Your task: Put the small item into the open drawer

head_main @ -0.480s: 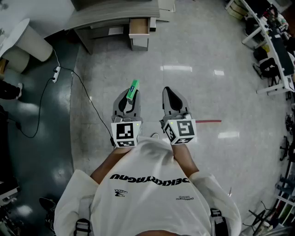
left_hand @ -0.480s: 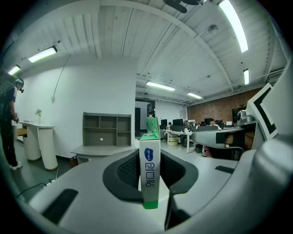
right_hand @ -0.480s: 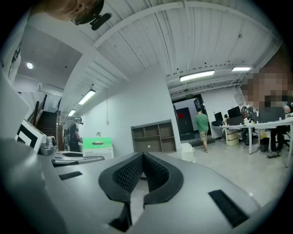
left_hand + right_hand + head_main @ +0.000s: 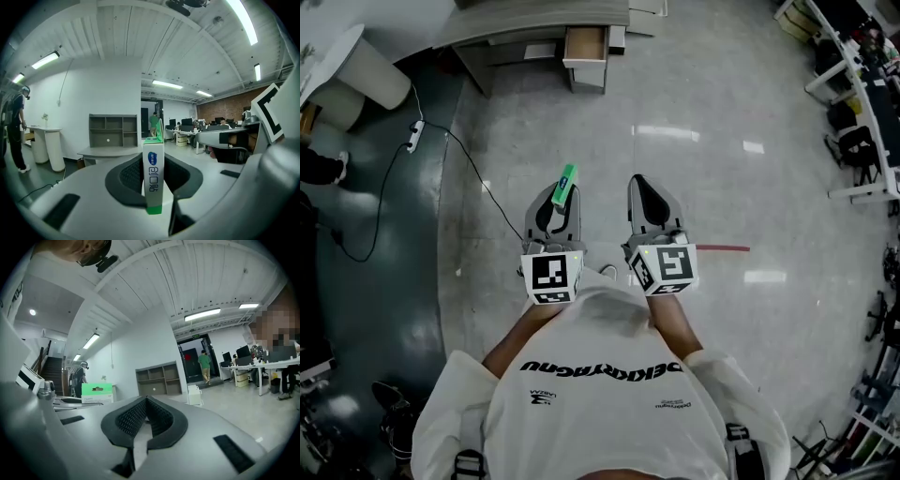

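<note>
Glossy grey floor (image 4: 722, 187), white wall (image 4: 93, 89), ceiling strip lights (image 4: 167, 85), grey shelving (image 4: 114, 131)

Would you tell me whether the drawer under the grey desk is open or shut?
Open: the light wooden drawer juts out past the grey desk edge, its inside showing from above.

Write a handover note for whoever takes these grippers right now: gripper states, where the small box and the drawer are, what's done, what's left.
Left gripper: shut on the small green and white box, which stands upright between the pads.
Right gripper: shut, nothing in it.
Open drawer: pulled out under the grey desk, well ahead across the bare floor.
Done: the box is picked up and in hand.
Left: walk up to the desk, bring the left gripper over the drawer, release the box inside. The drawer's inside is too small to make out from here.
</note>
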`<state>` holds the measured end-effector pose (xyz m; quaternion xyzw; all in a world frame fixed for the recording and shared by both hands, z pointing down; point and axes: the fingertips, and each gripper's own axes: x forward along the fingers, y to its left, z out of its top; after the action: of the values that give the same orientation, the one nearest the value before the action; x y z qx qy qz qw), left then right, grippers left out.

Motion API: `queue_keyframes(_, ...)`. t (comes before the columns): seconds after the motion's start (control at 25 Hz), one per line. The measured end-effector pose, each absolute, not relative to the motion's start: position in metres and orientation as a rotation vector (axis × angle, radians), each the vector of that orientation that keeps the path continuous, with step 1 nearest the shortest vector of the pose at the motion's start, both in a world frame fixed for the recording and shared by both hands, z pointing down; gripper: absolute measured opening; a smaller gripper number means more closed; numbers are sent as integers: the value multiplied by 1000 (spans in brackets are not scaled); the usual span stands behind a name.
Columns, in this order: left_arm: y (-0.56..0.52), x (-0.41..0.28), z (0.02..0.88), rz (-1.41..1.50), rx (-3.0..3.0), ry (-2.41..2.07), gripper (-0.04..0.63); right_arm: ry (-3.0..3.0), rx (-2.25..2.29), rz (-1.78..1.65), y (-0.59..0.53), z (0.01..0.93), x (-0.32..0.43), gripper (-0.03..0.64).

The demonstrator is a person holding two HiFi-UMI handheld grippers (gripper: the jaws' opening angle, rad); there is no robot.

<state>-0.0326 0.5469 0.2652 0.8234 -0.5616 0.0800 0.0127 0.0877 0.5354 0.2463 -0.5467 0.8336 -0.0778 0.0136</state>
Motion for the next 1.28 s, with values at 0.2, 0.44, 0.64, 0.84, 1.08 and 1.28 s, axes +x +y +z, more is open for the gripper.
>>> queue_keyframes(0.2, 518, -36, 282, 278, 2524, -1760, 94, 2614, -1686, -283, 502, 260, 87, 28)
queue_keyframes(0.44, 443, -42, 300, 246, 2505, -1761, 94, 2650, -1682, -259, 429, 274, 80, 28)
queue_keyframes(0.64, 336, -64, 296, 223, 2481, -1748, 94, 2651, -1706, -265, 332, 268, 62, 28)
queue_keyframes(0.84, 238, -74, 282, 234, 2531, -1690, 94, 2621, -1748, -265, 232, 253, 45, 28)
queue_keyframes(1.08, 136, -84, 282, 255, 2581, -1621, 94, 2584, -1798, -281, 130, 254, 27, 29)
queue_keyframes(1.28, 79, -91, 290, 267, 2590, -1568, 94, 2569, -1821, -297, 65, 252, 15, 28)
